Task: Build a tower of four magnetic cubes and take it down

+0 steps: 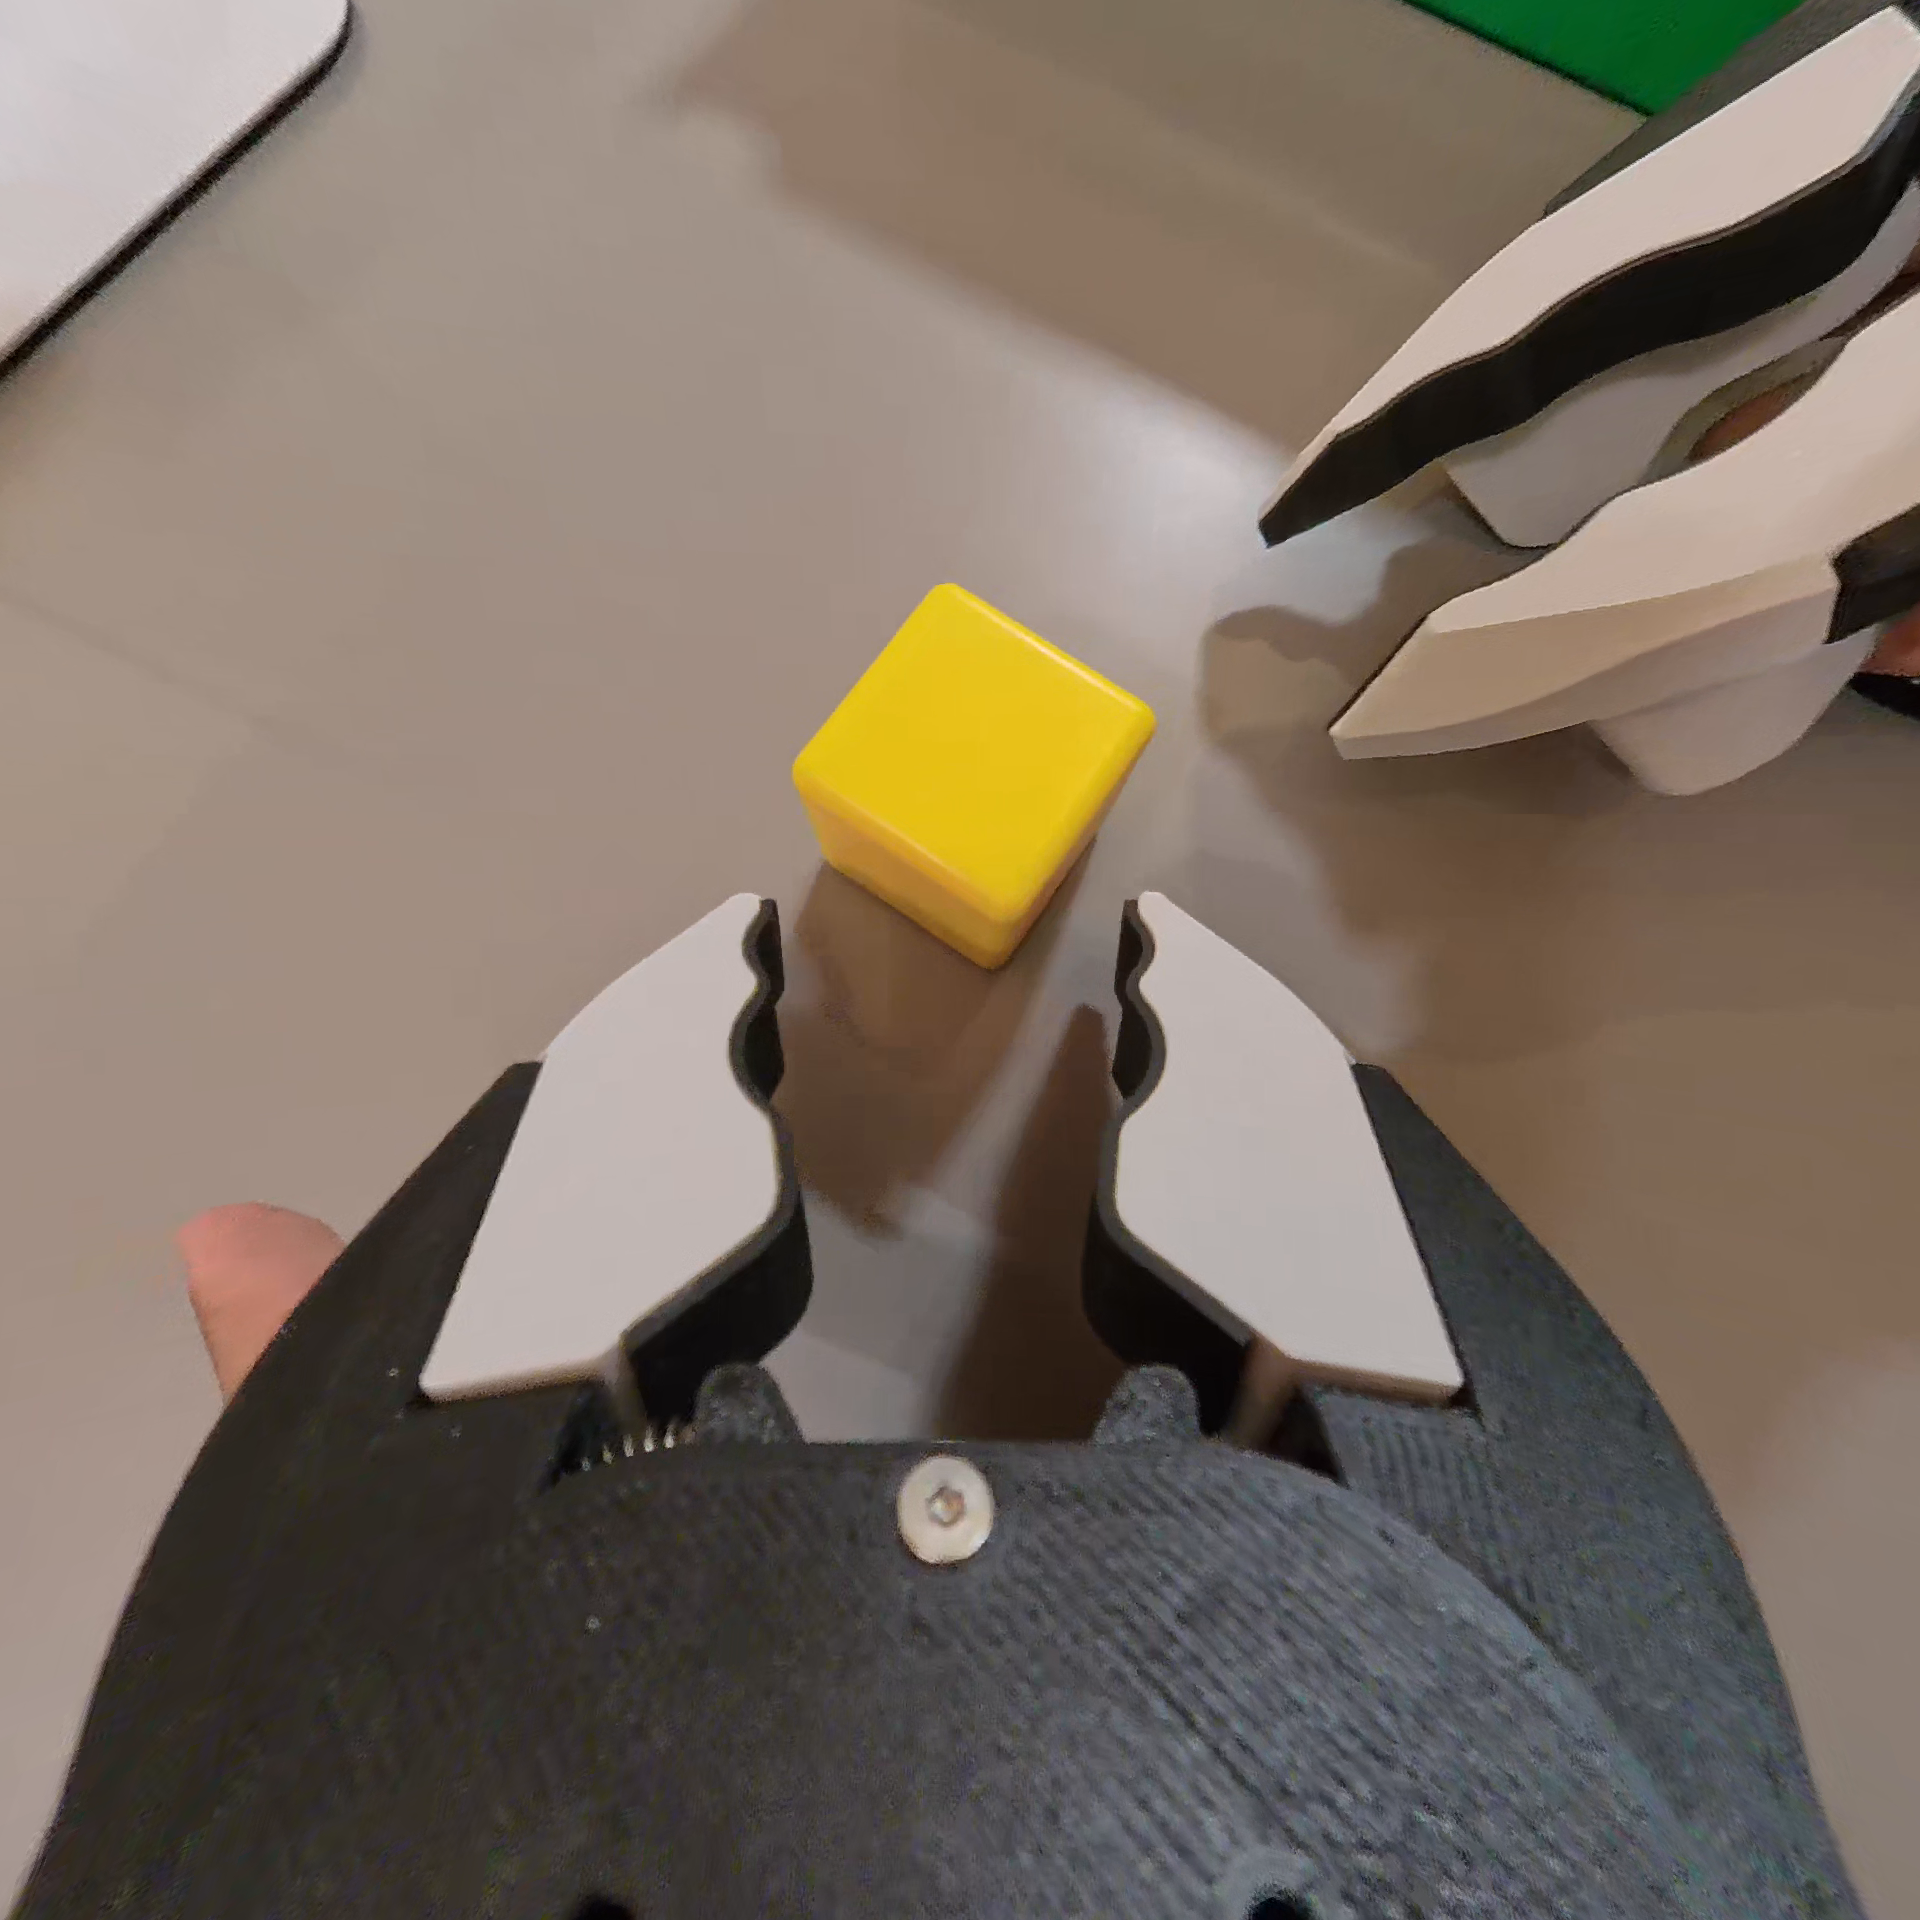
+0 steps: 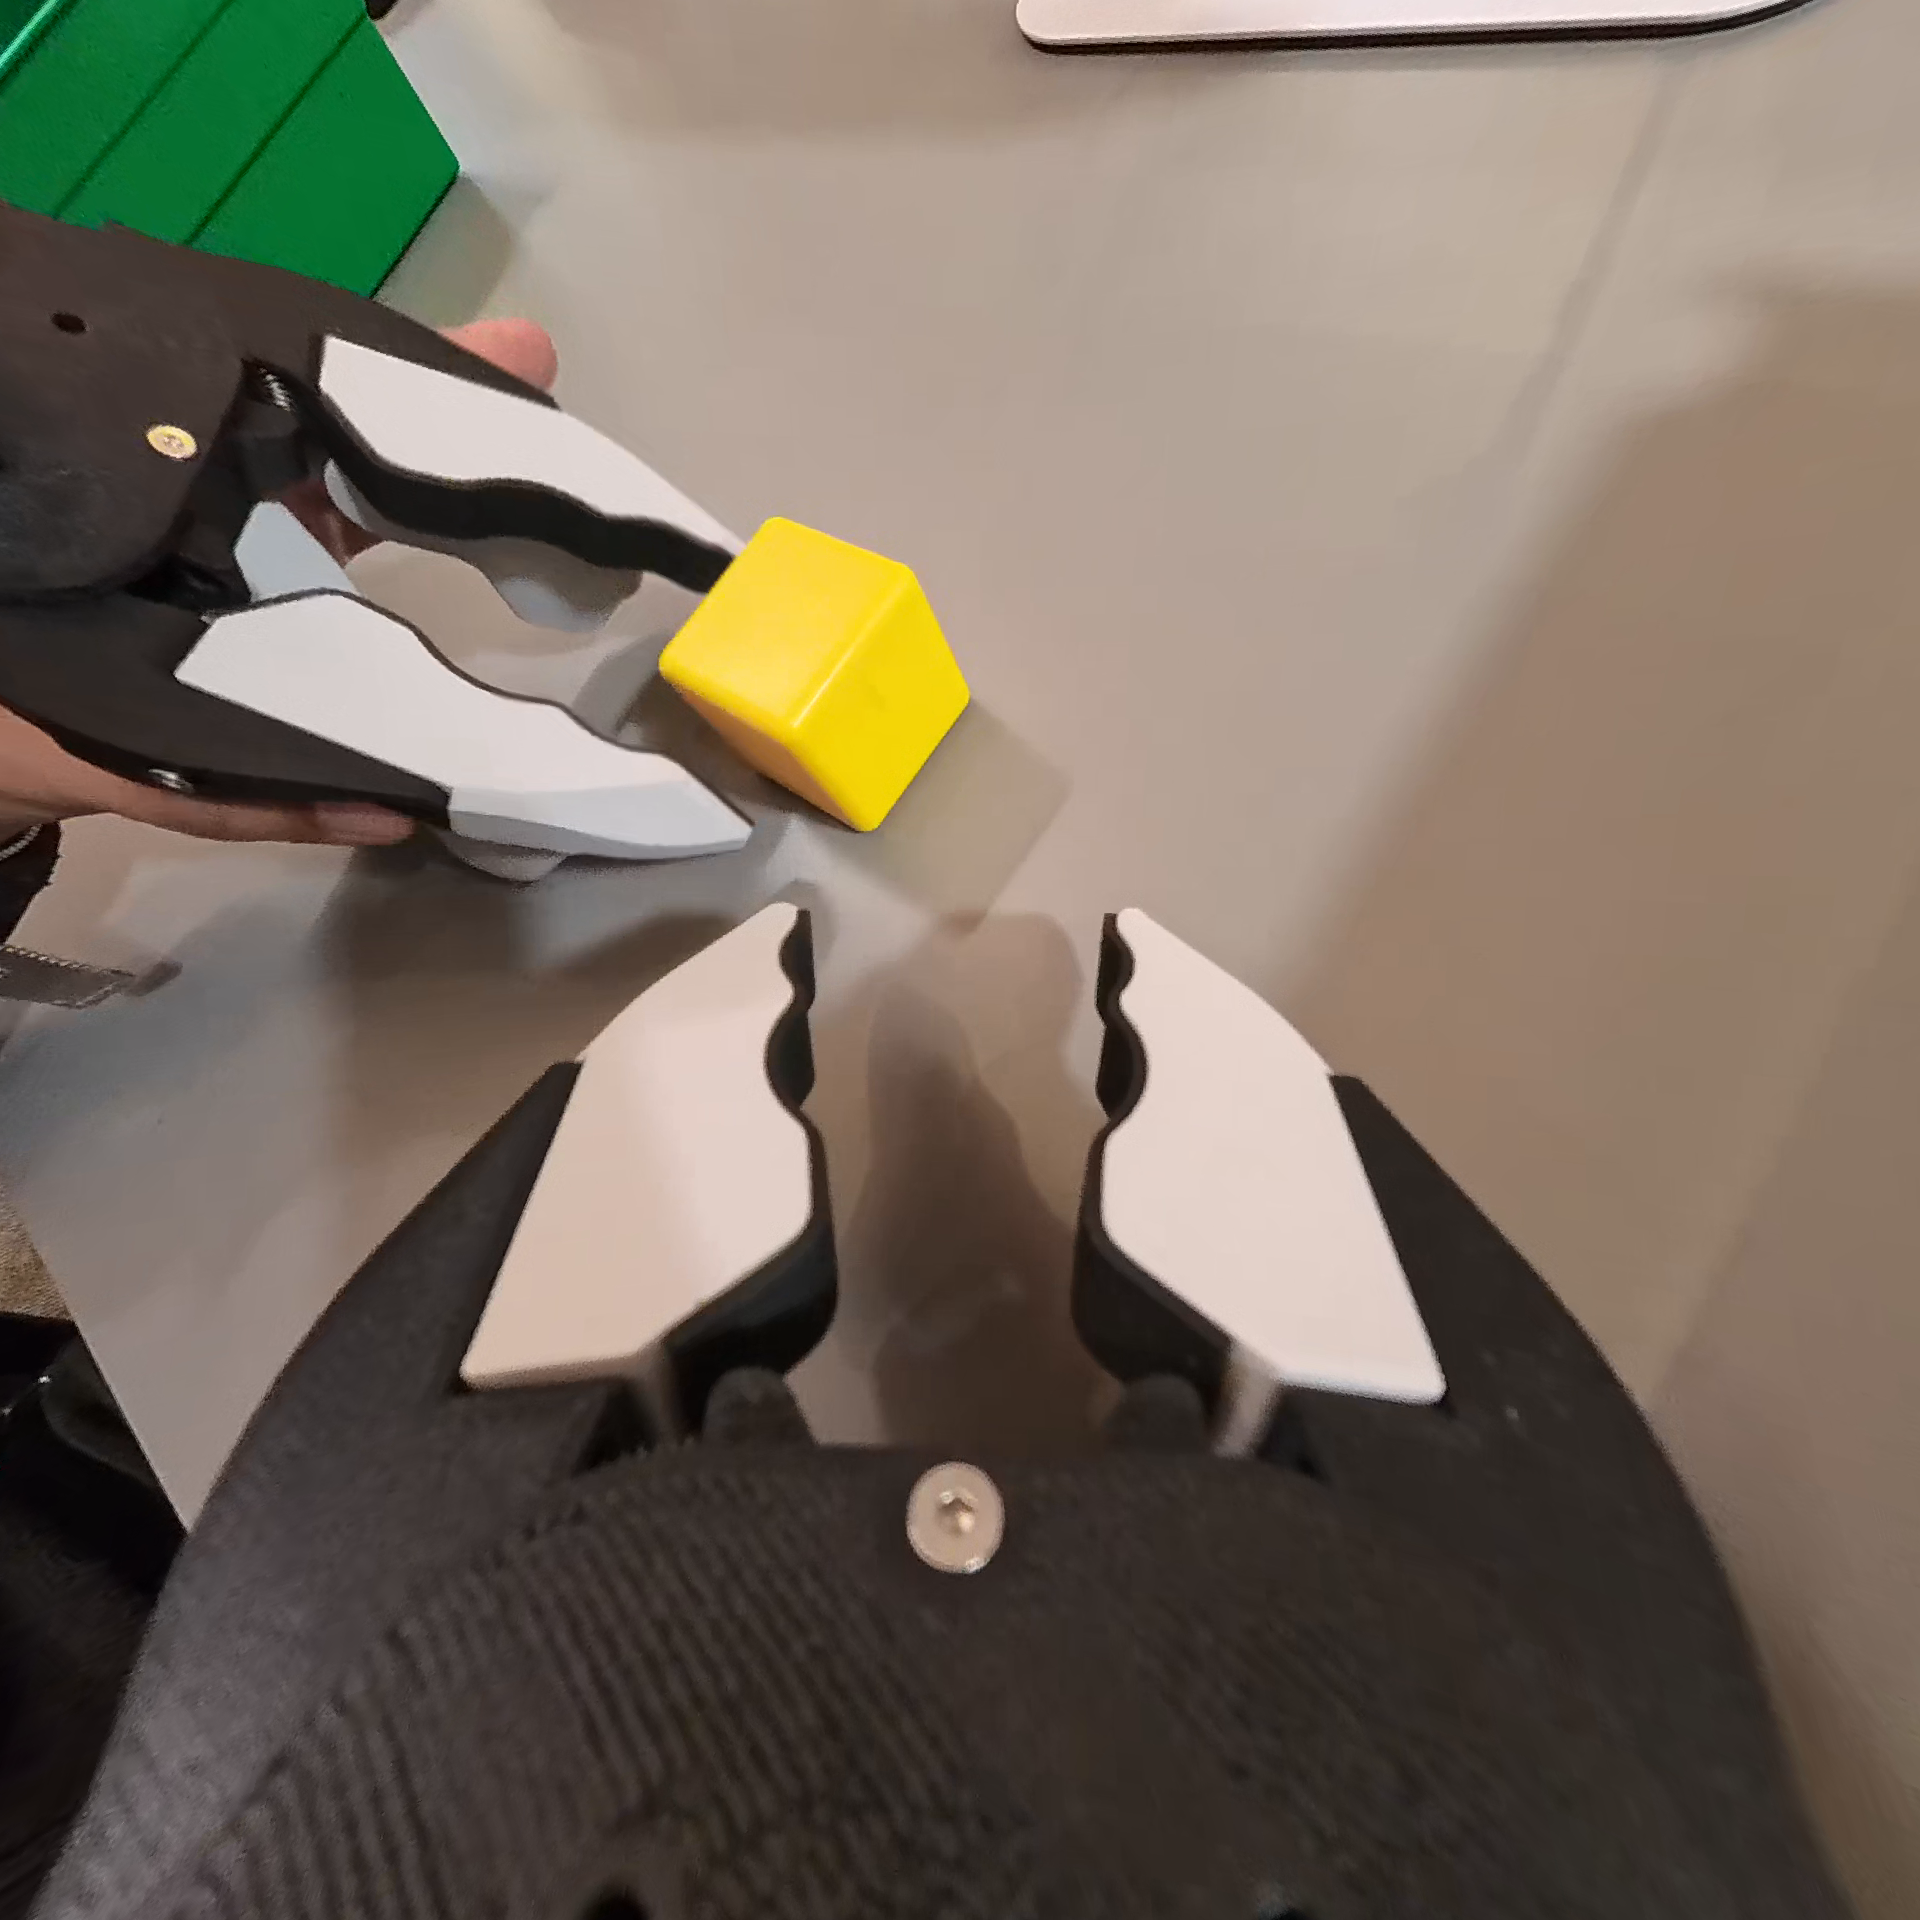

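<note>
Glossy yellow plastic cube (image 1: 971,769) resting on smooth grey tabletop (image 1: 520,623). Left gripper (image 1: 948,914), black body with pale grey fingers, spread wide and empty, fingertips just short of cube's near corner. Right gripper (image 2: 954,920) likewise wide open, holding nothing, nearby to the right. Green box (image 2: 229,135) far behind; white board with dark edge (image 1: 114,135) at far left.
</note>
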Motion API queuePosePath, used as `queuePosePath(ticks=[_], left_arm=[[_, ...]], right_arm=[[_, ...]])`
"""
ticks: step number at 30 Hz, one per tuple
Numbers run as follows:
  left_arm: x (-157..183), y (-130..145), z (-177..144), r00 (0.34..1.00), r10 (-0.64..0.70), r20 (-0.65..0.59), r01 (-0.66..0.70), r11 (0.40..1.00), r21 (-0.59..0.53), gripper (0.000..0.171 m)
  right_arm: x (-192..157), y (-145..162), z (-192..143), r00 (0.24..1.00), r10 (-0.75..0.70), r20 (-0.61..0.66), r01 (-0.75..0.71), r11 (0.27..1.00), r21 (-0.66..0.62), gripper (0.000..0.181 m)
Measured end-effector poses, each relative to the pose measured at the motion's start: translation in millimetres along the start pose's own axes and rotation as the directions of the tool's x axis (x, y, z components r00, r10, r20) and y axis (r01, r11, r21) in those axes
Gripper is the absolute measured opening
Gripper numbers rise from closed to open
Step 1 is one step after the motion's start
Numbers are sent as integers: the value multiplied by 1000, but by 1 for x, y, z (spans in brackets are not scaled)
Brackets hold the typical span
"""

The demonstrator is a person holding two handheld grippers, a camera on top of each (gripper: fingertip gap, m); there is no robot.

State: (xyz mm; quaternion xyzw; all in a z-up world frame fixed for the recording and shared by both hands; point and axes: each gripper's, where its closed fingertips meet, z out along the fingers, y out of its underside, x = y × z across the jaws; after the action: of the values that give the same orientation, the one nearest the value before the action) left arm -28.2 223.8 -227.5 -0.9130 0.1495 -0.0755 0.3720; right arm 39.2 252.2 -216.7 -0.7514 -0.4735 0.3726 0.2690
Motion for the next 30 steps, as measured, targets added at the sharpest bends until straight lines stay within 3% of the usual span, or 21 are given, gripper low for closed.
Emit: queuePosePath(ticks=[10,20,26,30], left_arm=[[15,-1,1,989,-77,-123,77,997,1,54],[13,6,2,989,-82,-122,79,996,-32,59],[1,-18,-16,993,-109,-46,113,990,81,69],[-16,-40,-56,985,-153,82,130,963,236,67]], right_arm=[[-8,-2,0,999,-28,23,28,999,16,55],[-6,-2,1,1000,-9,29,9,1000,11,56],[-5,-1,2,999,15,36,-15,1000,-1,57],[-3,-3,0,1000,-6,3,6,1000,19,57]])
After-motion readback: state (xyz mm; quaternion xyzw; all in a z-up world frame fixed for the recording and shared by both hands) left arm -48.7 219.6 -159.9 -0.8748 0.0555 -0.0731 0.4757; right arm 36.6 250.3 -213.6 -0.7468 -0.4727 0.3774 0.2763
